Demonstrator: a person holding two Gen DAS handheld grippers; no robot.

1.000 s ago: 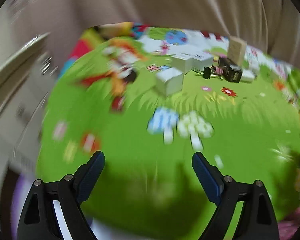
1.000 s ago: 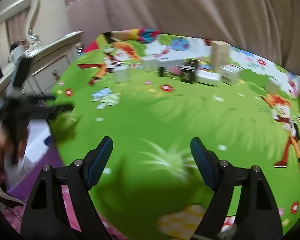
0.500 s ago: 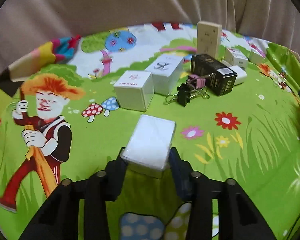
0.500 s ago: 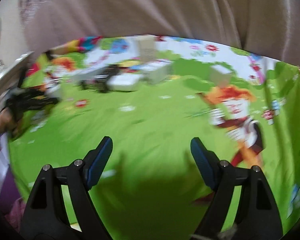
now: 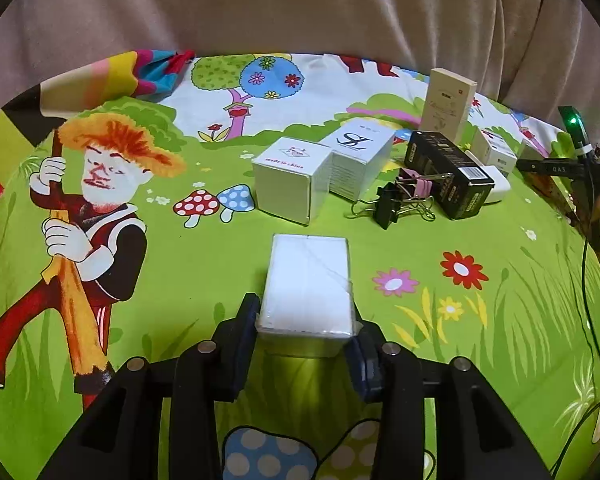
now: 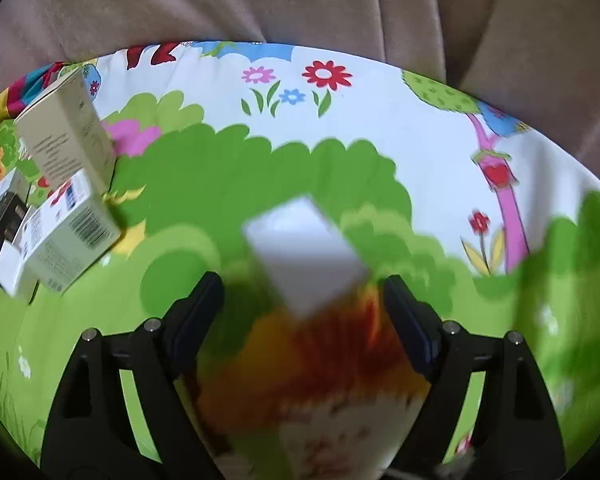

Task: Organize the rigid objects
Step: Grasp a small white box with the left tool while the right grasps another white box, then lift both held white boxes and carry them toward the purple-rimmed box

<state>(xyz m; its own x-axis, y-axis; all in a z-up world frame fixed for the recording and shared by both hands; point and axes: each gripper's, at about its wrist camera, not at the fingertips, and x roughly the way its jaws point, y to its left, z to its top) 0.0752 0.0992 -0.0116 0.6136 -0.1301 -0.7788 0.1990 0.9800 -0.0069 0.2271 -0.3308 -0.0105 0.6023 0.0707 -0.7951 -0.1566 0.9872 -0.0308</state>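
Observation:
My left gripper (image 5: pixel 305 316) has both pads against the sides of a plain white box (image 5: pixel 308 276) lying on the cartoon-printed green cloth (image 5: pixel 480 320); the jaws are opening slightly, with the box still between them. Behind it stand a white cube box (image 5: pixel 288 178), a white lettered box (image 5: pixel 360 152), a black box (image 5: pixel 448 172) and binder clips (image 5: pixel 404 200). My right gripper (image 6: pixel 302 286) is open over the cloth. A small white block (image 6: pixel 304 252), blurred, sits between and just ahead of its fingers, touching neither.
A tall beige box (image 5: pixel 448 104) stands at the back, also at the left of the right wrist view as the beige box (image 6: pixel 68 132), with a barcode box (image 6: pixel 72 236) below it. Black gear with a green light (image 5: pixel 572 160) hangs at the right. Brown fabric (image 5: pixel 300 8) bounds the far edge.
The left gripper moved up to the white box and shut on it, then held still. The right gripper swept rightward across the cloth and now has the small white block between its open fingers.

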